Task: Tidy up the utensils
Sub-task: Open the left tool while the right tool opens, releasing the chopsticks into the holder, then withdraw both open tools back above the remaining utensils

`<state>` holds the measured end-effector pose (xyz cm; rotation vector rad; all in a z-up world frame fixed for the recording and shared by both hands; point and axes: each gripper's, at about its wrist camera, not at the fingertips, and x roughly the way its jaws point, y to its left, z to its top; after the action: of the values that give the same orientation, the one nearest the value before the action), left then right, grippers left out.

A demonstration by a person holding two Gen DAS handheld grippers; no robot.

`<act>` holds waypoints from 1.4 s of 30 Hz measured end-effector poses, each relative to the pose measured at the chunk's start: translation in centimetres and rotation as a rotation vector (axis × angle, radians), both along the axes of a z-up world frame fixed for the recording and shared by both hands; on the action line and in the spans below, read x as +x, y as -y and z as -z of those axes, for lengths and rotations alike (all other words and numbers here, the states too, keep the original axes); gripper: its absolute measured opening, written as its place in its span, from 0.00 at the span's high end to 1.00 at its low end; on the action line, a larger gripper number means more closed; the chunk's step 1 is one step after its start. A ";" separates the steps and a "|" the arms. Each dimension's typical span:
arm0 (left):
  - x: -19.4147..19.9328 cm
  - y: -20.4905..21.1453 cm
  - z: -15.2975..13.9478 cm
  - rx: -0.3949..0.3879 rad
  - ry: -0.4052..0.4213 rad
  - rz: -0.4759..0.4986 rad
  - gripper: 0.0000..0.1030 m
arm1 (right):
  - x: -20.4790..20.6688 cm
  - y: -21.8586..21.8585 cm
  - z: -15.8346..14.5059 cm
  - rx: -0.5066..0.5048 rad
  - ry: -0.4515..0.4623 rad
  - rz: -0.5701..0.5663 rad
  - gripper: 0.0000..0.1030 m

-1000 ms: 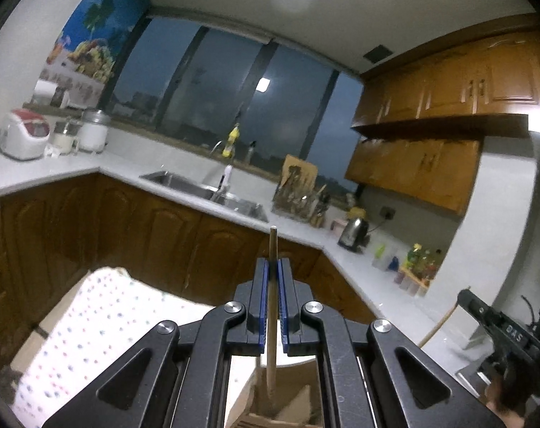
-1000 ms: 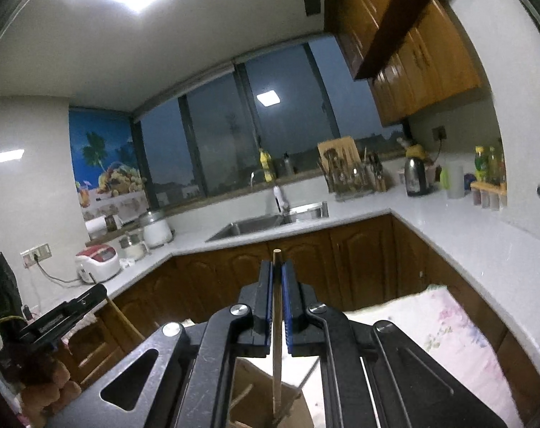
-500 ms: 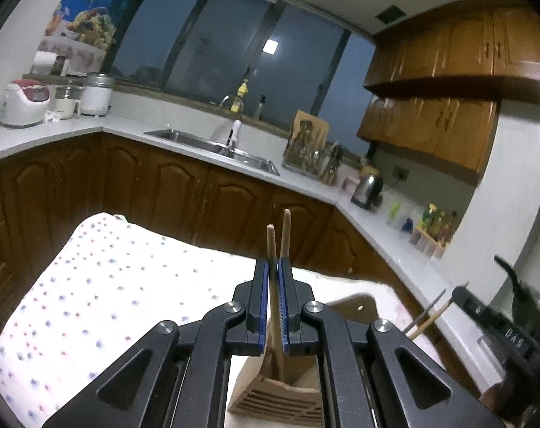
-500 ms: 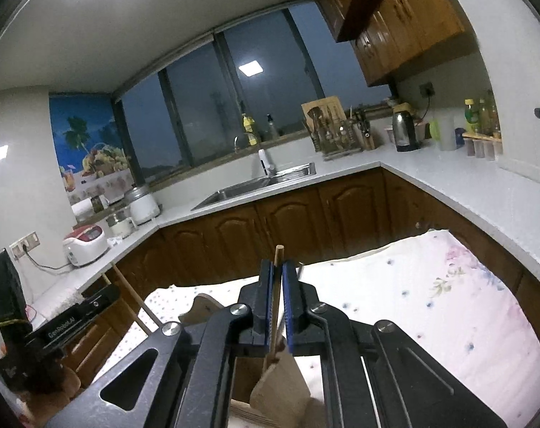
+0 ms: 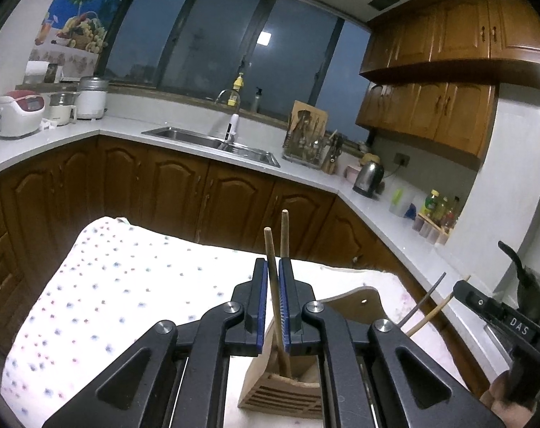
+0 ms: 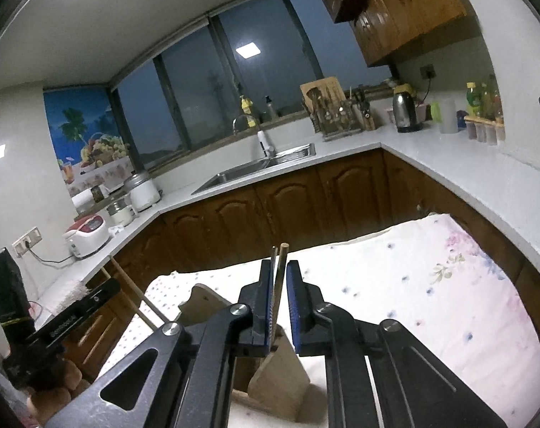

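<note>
A wooden utensil holder (image 5: 280, 388) stands on the cloth-covered table (image 5: 127, 285), just below both grippers; it also shows in the right wrist view (image 6: 280, 381). My left gripper (image 5: 273, 278) has its jaws slightly apart around a wooden stick (image 5: 270, 246) whose lower end sits in the holder; a second wooden stick (image 5: 284, 228) rises behind it. My right gripper (image 6: 279, 278) is open around a wooden stick (image 6: 281, 271) and a thin dark stick beside it, both standing in the holder. The right gripper (image 5: 498, 317) shows at the right of the left view.
Kitchen counters with brown cabinets (image 5: 198, 192) wrap the room behind the table. A sink (image 5: 212, 142), a utensil rack (image 5: 305, 142), a kettle (image 5: 369, 178) and rice cookers (image 5: 16, 114) stand on them. The table carries a white dotted cloth (image 6: 430, 285).
Both grippers have tilted down toward the table and lowered their sticks into the wooden holder. Both pairs of jaws have opened a little, the right more than the left.
</note>
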<state>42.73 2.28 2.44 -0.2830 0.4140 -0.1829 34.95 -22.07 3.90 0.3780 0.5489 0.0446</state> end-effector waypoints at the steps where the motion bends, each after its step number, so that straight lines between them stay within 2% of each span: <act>1: -0.3 0.0 -0.1 -0.004 0.004 0.000 0.82 | -0.2 0.2 -0.1 0.013 0.007 -0.001 0.49; 2: -0.7 -0.1 -0.3 -0.006 0.013 -0.007 0.69 | -0.7 0.4 -0.3 0.033 0.028 -0.001 0.21; 3: -1.3 -0.4 -0.7 -0.007 0.024 -0.019 0.58 | -1.2 0.6 -0.4 0.046 0.049 0.002 0.15; 5: -2.3 -0.8 -1.0 -0.009 0.035 -0.034 0.53 | -2.2 0.8 -1.0 0.056 0.078 0.005 0.14; 9: -4.5 -2.0 -0.6 -0.035 0.016 -0.056 0.27 | -3.9 1.1 -1.6 0.080 0.085 0.008 0.12; 10: -5.3 -2.4 -0.6 -0.042 0.010 -0.060 0.25 | -4.3 1.1 -1.8 0.081 0.084 0.008 0.11; 20: -13.2 -3.5 -1.3 -0.014 -0.060 -0.053 0.22 | -10.4 1.0 -2.8 0.073 0.064 0.004 0.10; 25: -16.7 -4.1 -2.0 -0.028 -0.094 -0.042 0.22 | -14.0 1.2 -2.6 0.073 0.039 0.009 0.10; 37: -24.1 -5.6 -1.5 -0.073 -0.193 -0.048 0.22 | -21.0 1.4 0.3 0.089 -0.059 0.031 0.10; 42: -26.2 -5.5 -1.0 -0.058 -0.243 -0.040 0.22 | -22.6 1.2 2.0 0.100 -0.110 0.029 0.10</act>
<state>16.49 7.83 3.45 -0.3717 0.6437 -0.1220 12.38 -23.30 1.86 0.4883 0.6511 0.0232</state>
